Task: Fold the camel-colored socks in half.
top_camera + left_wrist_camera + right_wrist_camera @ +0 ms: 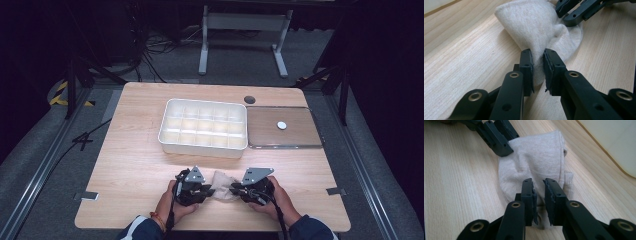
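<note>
On the pale wooden table [130, 165], near its front edge, lay a beige knitted sock [222, 185] between 2 hand-held grippers. The left gripper [538, 65] had its jaws clamped on a bunched fold of the sock. The right gripper [539, 192] had its jaws narrow with sock fabric pinched between them. Behind stood a white compartmented plastic tray [202, 146], and to its right a flat brown board [300, 132] carrying a small white disc [282, 125].

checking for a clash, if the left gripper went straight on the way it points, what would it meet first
Likely the right gripper. The left gripper is shut on the beige sock, and past the bunched cloth the other gripper's fingers hold its far end, though depth is hard to judge.
</note>
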`<act>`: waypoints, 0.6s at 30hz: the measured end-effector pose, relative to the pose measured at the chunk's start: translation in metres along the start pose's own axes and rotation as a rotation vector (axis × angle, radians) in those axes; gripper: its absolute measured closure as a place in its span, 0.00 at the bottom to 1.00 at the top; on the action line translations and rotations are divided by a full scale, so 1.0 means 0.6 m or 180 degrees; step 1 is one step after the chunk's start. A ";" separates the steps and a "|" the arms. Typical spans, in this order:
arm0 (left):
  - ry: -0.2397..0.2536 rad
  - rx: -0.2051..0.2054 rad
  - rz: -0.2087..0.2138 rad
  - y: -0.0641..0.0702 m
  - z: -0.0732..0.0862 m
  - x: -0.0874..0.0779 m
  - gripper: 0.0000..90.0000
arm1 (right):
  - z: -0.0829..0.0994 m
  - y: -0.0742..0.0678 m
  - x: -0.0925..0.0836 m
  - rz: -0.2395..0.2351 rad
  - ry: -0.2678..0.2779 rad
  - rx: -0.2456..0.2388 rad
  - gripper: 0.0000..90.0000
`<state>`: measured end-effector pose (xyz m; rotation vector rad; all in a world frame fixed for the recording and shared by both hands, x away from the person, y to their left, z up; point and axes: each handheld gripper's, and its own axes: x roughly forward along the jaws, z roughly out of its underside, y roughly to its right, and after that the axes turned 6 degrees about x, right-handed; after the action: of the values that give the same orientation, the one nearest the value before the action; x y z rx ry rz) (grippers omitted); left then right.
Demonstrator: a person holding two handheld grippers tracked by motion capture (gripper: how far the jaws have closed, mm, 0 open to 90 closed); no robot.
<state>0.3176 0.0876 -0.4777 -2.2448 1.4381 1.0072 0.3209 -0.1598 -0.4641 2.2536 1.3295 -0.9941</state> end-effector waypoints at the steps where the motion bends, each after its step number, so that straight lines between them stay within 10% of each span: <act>1: 0.0010 0.0018 -0.0003 0.000 0.000 0.001 0.86 | 0.000 0.001 -0.001 0.0019 -0.0018 -0.0007 0.87; 18: 0.0015 0.0008 -0.0045 0.003 0.000 0.000 0.87 | -0.001 0.002 -0.020 0.0163 -0.0095 0.0017 0.86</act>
<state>0.3162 0.0870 -0.4777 -2.2540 1.4227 0.9960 0.3182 -0.1673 -0.4554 2.2561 1.2518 -1.0109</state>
